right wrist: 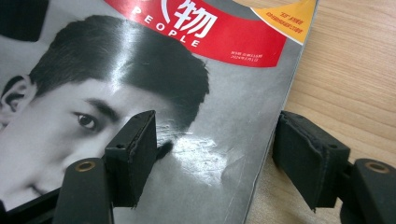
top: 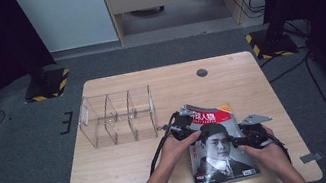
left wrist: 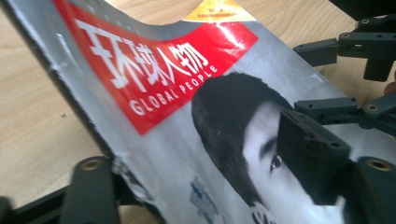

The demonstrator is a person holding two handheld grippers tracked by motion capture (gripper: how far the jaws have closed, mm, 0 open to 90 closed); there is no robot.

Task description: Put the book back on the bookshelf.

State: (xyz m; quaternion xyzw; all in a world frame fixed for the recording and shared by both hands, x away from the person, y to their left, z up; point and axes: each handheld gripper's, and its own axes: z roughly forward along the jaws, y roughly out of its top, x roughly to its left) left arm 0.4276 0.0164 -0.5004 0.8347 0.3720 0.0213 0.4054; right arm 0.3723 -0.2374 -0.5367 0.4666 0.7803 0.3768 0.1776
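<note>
Our left claw (top: pixel 194 133) straddles the magazine's (top: pixel 219 150) spine edge, jaws spread, no pinch. Our right claw (top: pixel 233 141) gapes across the opposite edge, one pad above the cover. Magazine lies on the table (top: pixel 129 171); red banner reads "GLOBAL PEOPLE".

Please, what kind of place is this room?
Probably a lab or recording room, not a home. A bare wooden table stands on grey carpet, hazard-striped stand bases flank it, and cables trail over the floor. On the table are a magazine and a clear divider rack.
</note>
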